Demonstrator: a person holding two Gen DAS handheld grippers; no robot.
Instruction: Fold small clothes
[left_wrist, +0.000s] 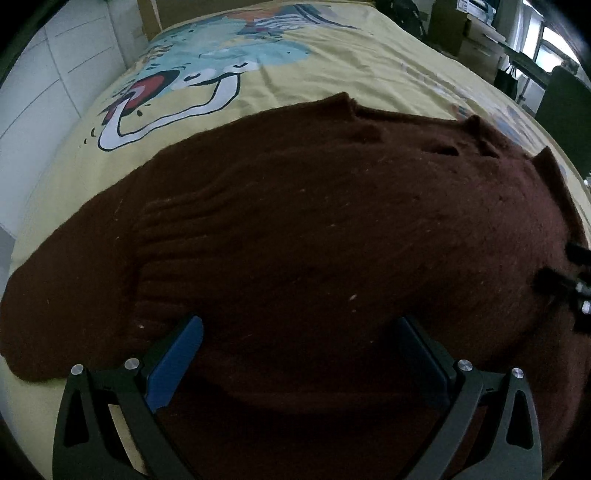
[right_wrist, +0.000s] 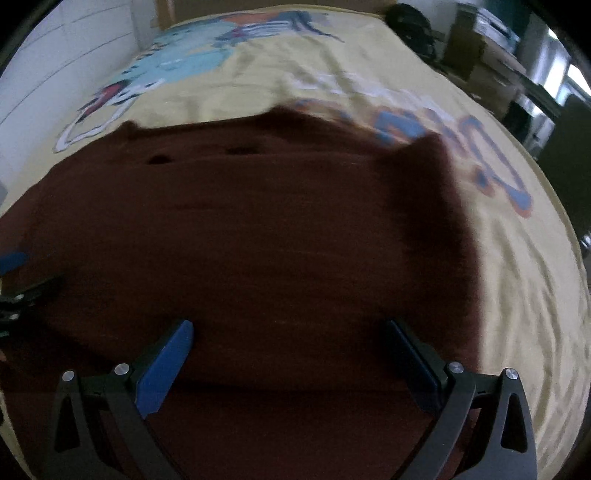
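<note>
Left claw (left_wrist: 299, 328) spread wide, empty, low over sweater (left_wrist: 295, 240); right claw (right_wrist: 290, 332) likewise, sheet (right_wrist: 517, 295) at 3 o'clock.

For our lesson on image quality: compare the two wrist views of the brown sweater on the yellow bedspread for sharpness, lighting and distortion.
Left wrist view: sharp, the sweater shows its knit ribs, though it is dim and underexposed; the bedspread bulges from fisheye curvature. Right wrist view: motion blur smears the sweater's edge and the bedspread's print; the dark vignette rings both views.
</note>
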